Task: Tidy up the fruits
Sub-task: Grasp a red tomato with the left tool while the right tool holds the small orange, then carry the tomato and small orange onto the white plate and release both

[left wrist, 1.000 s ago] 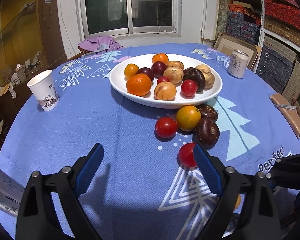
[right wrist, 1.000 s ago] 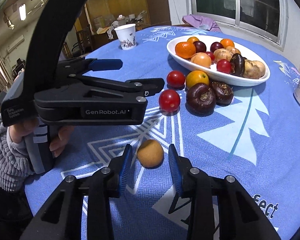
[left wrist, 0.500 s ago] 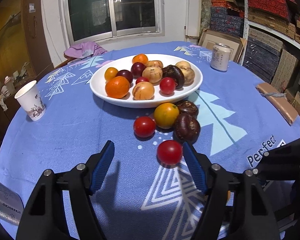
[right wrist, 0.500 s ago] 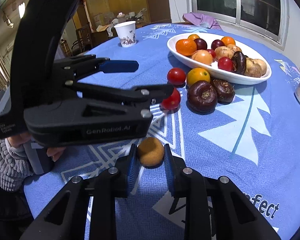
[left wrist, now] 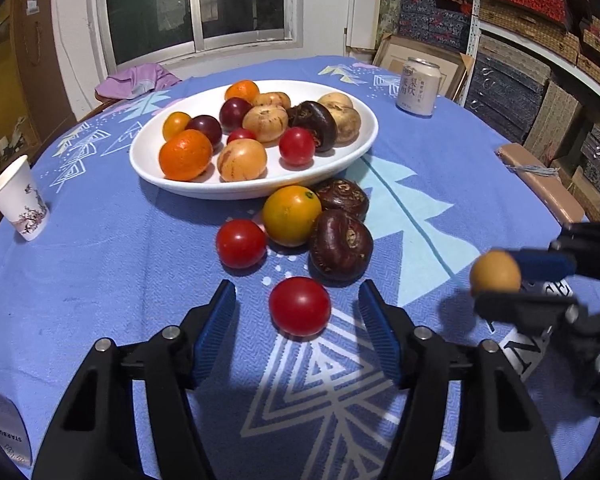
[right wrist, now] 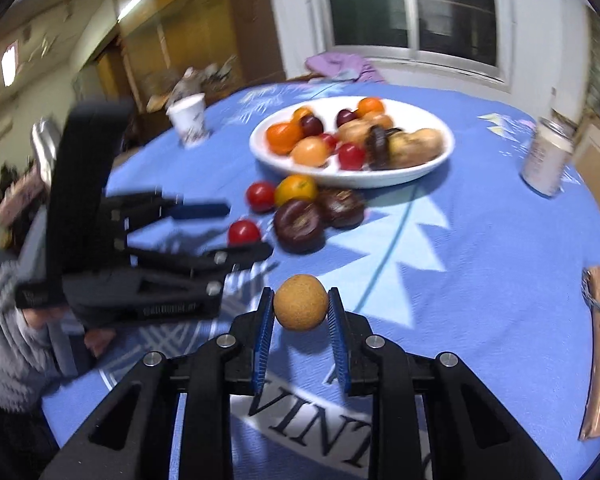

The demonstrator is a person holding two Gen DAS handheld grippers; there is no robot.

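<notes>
Left wrist view: my left gripper point(left wrist: 298, 322) brackets the nearest red tomato point(left wrist: 299, 306), which sits on the blue tablecloth point(left wrist: 100, 264) squarely between the pads. The jaws are closing, with gaps on both sides, so nothing is gripped yet. The white bowl point(left wrist: 256, 190) of fruit lies straight ahead, past the loose fruit, so I judge the carry a short forward one.

Right wrist view: my right gripper point(right wrist: 300, 312) is clamped on a small tan round fruit point(right wrist: 300, 306), lifted clear of the cloth. The bowl point(right wrist: 380, 180) lies ahead, slightly right. This view is blurred.
</notes>
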